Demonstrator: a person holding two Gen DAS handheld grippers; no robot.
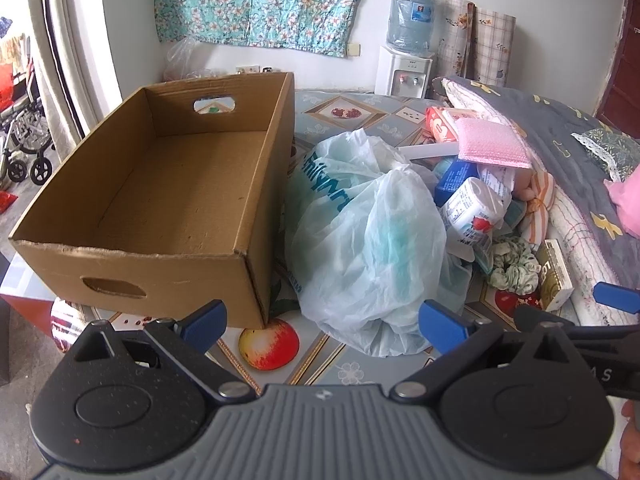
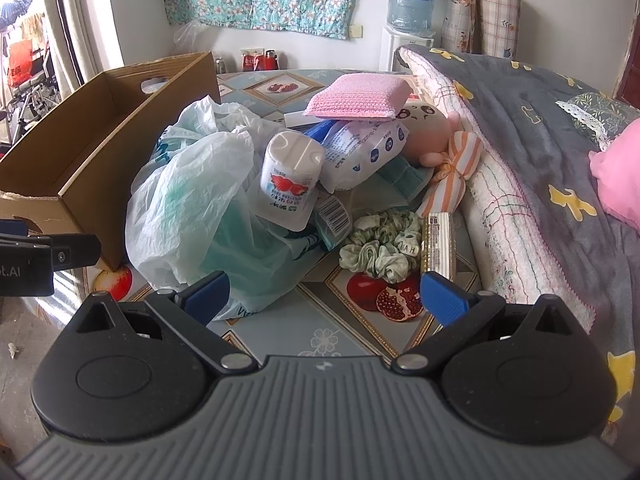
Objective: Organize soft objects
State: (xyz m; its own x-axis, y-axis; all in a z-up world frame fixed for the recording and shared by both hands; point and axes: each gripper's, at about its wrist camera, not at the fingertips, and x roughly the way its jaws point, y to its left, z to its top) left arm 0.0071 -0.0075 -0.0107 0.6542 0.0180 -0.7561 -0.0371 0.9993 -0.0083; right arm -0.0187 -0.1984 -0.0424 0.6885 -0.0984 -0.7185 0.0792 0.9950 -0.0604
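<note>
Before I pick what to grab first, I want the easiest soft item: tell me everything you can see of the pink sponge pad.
The pink sponge pad is a flat rectangular cushion with rounded corners, covered in a knitted-looking or mesh pink fabric. It lies roughly flat, slightly tilted, on top of the pile, resting on a white-and-blue wipes pack and beside the plush toy. Nothing lies on it, and neither tongs touch it.

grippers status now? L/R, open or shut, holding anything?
Left gripper: open, holding nothing, hovering in front of the plastic bag.
Right gripper: open, holding nothing, pointed toward the green scrunchie.
</note>
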